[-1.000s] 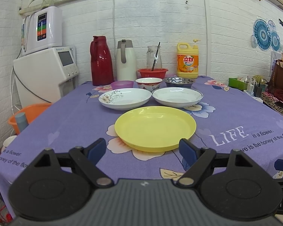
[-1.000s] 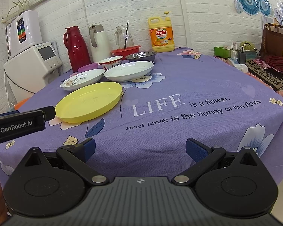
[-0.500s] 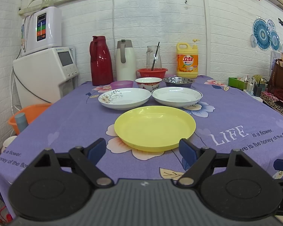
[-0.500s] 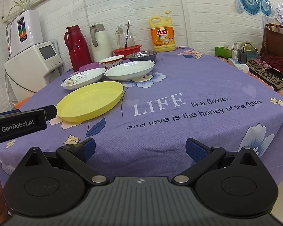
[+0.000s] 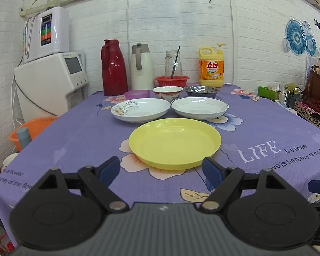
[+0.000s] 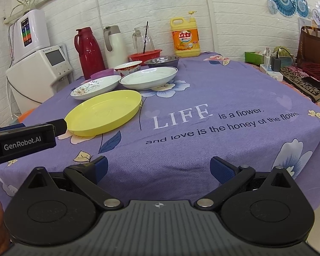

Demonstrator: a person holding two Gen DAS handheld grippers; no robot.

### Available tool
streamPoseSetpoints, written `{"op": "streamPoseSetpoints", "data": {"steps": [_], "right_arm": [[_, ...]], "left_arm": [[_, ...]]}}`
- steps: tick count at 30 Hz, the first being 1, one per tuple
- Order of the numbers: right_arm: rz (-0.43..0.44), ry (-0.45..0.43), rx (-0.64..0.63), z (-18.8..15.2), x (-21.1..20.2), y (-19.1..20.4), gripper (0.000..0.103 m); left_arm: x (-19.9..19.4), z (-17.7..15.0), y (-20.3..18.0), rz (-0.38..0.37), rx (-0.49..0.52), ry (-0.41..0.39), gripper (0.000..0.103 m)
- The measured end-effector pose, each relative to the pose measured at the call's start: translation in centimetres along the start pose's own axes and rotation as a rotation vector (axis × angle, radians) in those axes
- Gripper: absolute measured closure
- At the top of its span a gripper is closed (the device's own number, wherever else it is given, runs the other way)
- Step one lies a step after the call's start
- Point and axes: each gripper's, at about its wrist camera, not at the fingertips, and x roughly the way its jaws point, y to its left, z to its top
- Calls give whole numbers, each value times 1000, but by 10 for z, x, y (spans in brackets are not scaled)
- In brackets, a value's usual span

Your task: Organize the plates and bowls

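Observation:
A yellow plate (image 5: 175,141) lies on the purple tablecloth just ahead of my open, empty left gripper (image 5: 161,169). Behind it sit a floral white plate (image 5: 140,109) and a blue-rimmed white plate (image 5: 200,107). Further back are a purple bowl (image 5: 137,94), a red-patterned bowl (image 5: 167,92) and a steel bowl (image 5: 201,91). In the right wrist view my right gripper (image 6: 157,169) is open and empty near the table's front edge, right of the yellow plate (image 6: 104,112). The left gripper's side (image 6: 25,138) shows at the left.
At the back stand a red thermos (image 5: 113,68), a white thermos (image 5: 141,66), a glass jug in a red basket (image 5: 172,80) and a yellow detergent bottle (image 5: 211,67). A white appliance (image 5: 51,85) stands left. Clutter and a brown bag (image 6: 313,45) lie right.
Both grippers have crept slightly forward toward the table. Nothing on the table has moved.

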Motion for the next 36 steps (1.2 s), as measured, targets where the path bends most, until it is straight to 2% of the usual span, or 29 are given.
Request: {"op": "streamPoseSetpoints", "data": {"steps": [18, 22, 26, 29, 32, 36], "right_arm": [[12, -2, 1, 0, -1, -2, 0], [37, -66, -6, 3, -12, -13, 0], [101, -161, -30, 4, -21, -25, 0], [155, -115, -30, 16, -5, -27, 0], [190, -51, -51, 36, 18, -17, 0], [215, -39, -119, 67, 48, 5, 0]], "left_arm": [[11, 5, 6, 21, -7, 1, 21], [30, 16, 8, 34, 0, 15, 21], [53, 30, 19, 37, 0, 35, 21], [75, 39, 33, 32, -29, 77, 21], [95, 45, 47, -14, -73, 128, 21], [118, 49, 64, -85, -110, 209, 21]]}}
